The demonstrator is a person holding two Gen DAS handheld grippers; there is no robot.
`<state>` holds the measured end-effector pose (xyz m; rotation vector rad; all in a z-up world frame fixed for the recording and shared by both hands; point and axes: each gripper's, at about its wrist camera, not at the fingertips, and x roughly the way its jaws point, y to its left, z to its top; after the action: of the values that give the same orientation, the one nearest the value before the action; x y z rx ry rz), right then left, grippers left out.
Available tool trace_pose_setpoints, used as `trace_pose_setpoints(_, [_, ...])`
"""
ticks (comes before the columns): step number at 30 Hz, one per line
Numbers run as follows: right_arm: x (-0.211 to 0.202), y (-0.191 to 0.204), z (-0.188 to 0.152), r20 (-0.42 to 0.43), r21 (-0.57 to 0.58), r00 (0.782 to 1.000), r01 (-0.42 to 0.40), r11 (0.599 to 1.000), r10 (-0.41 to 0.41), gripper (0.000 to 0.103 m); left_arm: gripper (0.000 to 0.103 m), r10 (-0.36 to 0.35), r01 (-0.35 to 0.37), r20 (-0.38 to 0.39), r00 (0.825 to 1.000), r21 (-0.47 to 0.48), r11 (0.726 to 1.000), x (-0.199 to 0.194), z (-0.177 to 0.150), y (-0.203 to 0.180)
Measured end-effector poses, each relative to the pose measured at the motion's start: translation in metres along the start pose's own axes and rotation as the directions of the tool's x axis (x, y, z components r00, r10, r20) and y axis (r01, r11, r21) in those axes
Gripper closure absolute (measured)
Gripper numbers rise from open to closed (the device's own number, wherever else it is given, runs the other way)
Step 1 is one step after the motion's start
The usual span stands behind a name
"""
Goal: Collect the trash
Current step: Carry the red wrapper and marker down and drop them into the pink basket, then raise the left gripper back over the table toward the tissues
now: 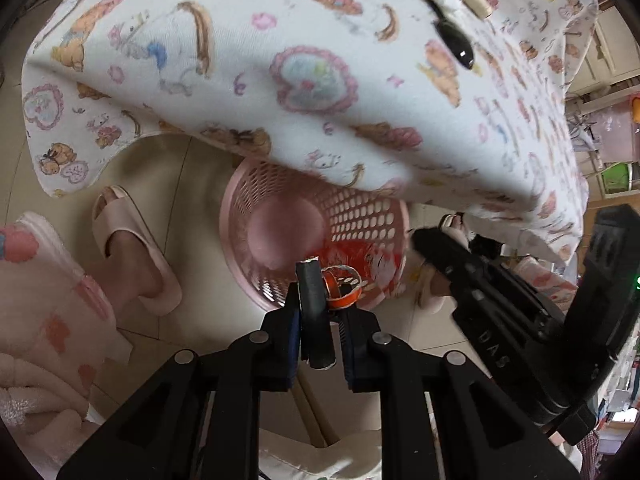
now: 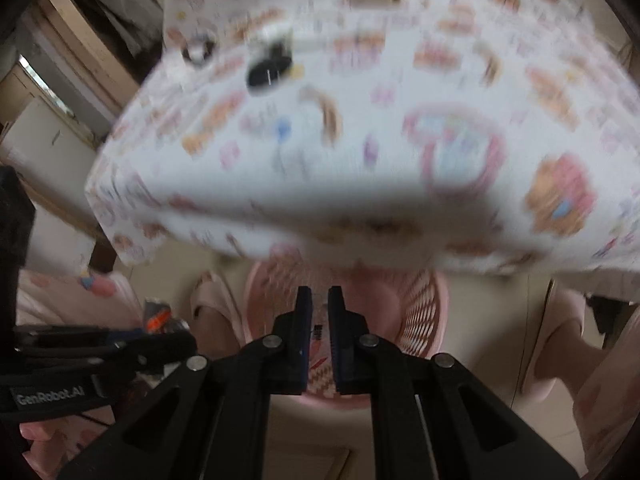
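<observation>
Between the left claw (image 1: 316, 312) pads sits a dark rolled wrapper (image 1: 314, 312), clamped upright. Directly beyond and below it stands the pink basket (image 1: 280, 208), holding red trash (image 1: 360, 256) and an orange-rimmed cup (image 1: 342, 286). Above the claw hangs the bench cloth (image 1: 280, 80). Right claw (image 2: 319, 312), also over the basket (image 2: 424, 312), is nearly closed; blurred view, apparently gripping a thin clear wrapper (image 2: 319, 334).

Dark crumpled wrapper (image 1: 316, 312), perhaps foil, above pink basket (image 1: 360, 216)
</observation>
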<state>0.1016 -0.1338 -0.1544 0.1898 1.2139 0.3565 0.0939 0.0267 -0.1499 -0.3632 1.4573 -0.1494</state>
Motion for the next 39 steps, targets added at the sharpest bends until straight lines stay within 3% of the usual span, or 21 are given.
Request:
trace_pose_setpoints(3, [0.018,-0.008,-0.005,-0.085,0.041,0.996,-0.023,0.999,0.026,0.092,0.089,0.003,-0.003,-0.032,0.999,-0.020,1.000,0.010,0.000,0.005])
trace_pose_setpoints(7, [0.042,-0.026,-0.019,-0.194,0.137,0.980,-0.015,0.990,0.042,0.068,0.089,0.040,-0.042,-0.061,0.997,-0.038,0.998,0.030,0.006,0.010])
trace_pose_setpoints(14, [0.056,-0.066,-0.028,-0.289,0.340,0.955,0.035,0.940,0.069,0.067,0.088,0.080,-0.087,-0.134,0.988,-0.042,0.995,0.066,0.005,0.010])
trace_pose_setpoints(16, [0.056,-0.070,-0.028,-0.290,0.359,0.954,0.042,0.933,0.069,0.062,0.080,0.083,-0.088,-0.141,0.987,-0.032,0.996,0.069,0.003,0.006])
trace_pose_setpoints(19, [0.053,-0.070,-0.025,-0.285,0.347,0.957,0.052,0.936,0.053,0.042,0.062,0.104,-0.107,-0.137,0.985,-0.016,0.994,0.068,0.002,0.002])
trace_pose_setpoints(21, [0.047,-0.063,-0.023,-0.280,0.295,0.960,0.087,0.951,-0.001,0.036,0.062,0.126,-0.128,-0.133,0.983,-0.003,0.992,0.067,0.002,0.001])
trace_pose_setpoints(23, [0.043,-0.057,-0.021,-0.271,0.249,0.961,0.124,0.961,-0.053,0.025,0.061,0.135,-0.137,-0.136,0.982,-0.004,0.991,0.066,0.001,0.003])
trace_pose_setpoints(25, [0.036,-0.057,-0.017,-0.251,0.216,0.962,0.164,0.963,-0.107,0.022,0.061,0.156,-0.157,-0.129,0.979,-0.001,0.988,0.060,0.000,0.003])
trace_pose_setpoints(29, [0.011,-0.045,-0.006,-0.153,0.144,0.965,0.235,0.961,-0.213,0.014,0.053,0.211,-0.209,-0.028,0.977,0.061,0.976,0.034,-0.003,-0.008])
trace_pose_setpoints(33, [-0.021,-0.032,0.003,-0.057,0.100,0.973,0.229,0.968,-0.224,0.009,0.042,0.220,-0.229,0.108,0.970,0.088,0.969,-0.001,-0.004,-0.015])
trace_pose_setpoints(34, [-0.027,-0.028,0.004,-0.038,0.095,0.975,0.221,0.971,-0.219,0.007,0.037,0.232,-0.247,0.143,0.962,0.096,0.964,-0.009,-0.005,-0.017])
trace_pose_setpoints(36, [-0.045,-0.020,0.007,0.013,0.084,0.981,0.190,0.978,-0.192,0.005,0.035,0.249,-0.277,0.212,0.945,0.120,0.953,-0.023,-0.007,-0.022])
trace_pose_setpoints(39, [-0.070,-0.008,0.007,0.113,0.049,0.977,0.175,0.983,-0.179,0.003,0.027,0.215,-0.254,0.273,0.938,0.116,0.960,-0.040,-0.008,-0.023])
